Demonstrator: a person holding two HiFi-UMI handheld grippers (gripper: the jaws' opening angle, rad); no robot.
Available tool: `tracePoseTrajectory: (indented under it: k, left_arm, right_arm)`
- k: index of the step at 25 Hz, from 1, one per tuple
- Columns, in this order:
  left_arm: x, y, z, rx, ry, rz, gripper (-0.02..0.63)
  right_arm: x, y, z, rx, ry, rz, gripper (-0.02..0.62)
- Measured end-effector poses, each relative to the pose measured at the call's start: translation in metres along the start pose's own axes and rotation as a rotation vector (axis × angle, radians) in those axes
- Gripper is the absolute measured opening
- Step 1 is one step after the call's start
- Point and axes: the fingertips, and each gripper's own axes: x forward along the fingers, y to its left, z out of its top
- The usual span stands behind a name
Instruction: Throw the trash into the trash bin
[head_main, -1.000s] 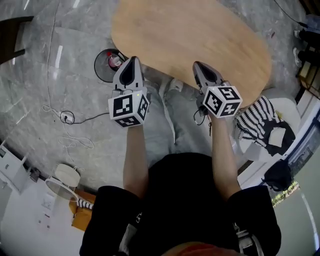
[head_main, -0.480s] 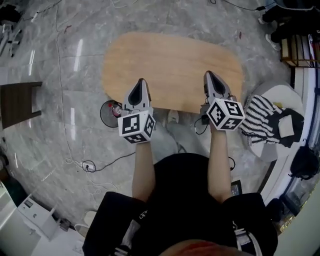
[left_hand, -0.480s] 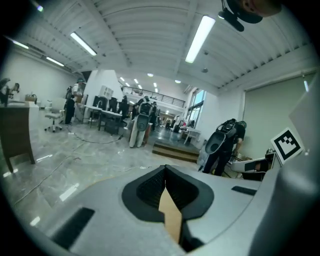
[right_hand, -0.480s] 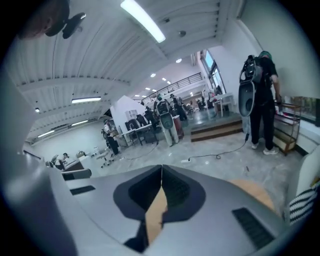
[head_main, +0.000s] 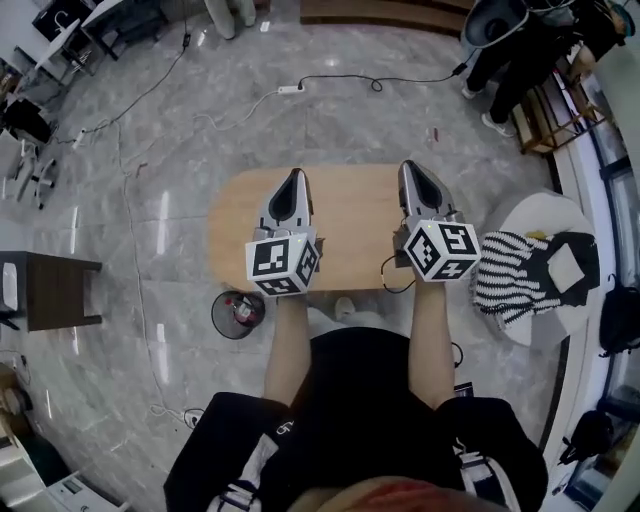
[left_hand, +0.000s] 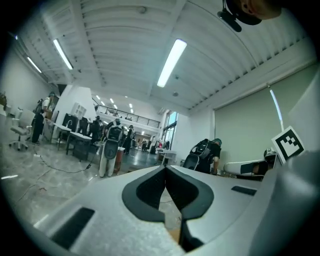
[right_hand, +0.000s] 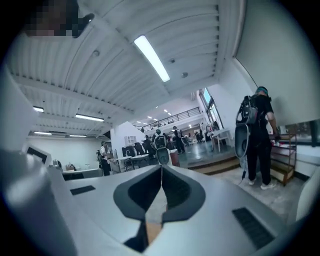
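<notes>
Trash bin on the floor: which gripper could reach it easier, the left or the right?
Left, probably. The trash bin stands on the floor by the table, on the left gripper's side. The right gripper is farther away, across the body. Both are shut and empty.

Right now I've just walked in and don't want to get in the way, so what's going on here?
A person stands at an oval wooden table with a gripper in each hand, both held out level above it. The left gripper and the right gripper each have their jaws closed with nothing between them. The trash bin sits on the floor beside the table, on the person's left, with some items already inside. No trash is being carried.
</notes>
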Motion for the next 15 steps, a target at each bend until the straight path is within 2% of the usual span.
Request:
tracePoseTrajectory:
  k: [6,11,15]
  left_arm:
    - [0.01,-0.053,0.054,0.053,-0.088,-0.106,0.005]
    - [0.015,-0.059,0.076,0.076,-0.118,-0.108,0.005]
    - [0.017,-0.066,0.091,0.099,-0.148,-0.107,0.005]
  right_arm:
    - [-0.016,0.001,0.057,-0.071,-0.098,0.033,0.011]
    - [-0.016,-0.004,0.086,-0.111,-0.153,0.037,0.011]
    - [-0.014,-0.005,0.092,-0.125,-0.164,0.05,0.011]
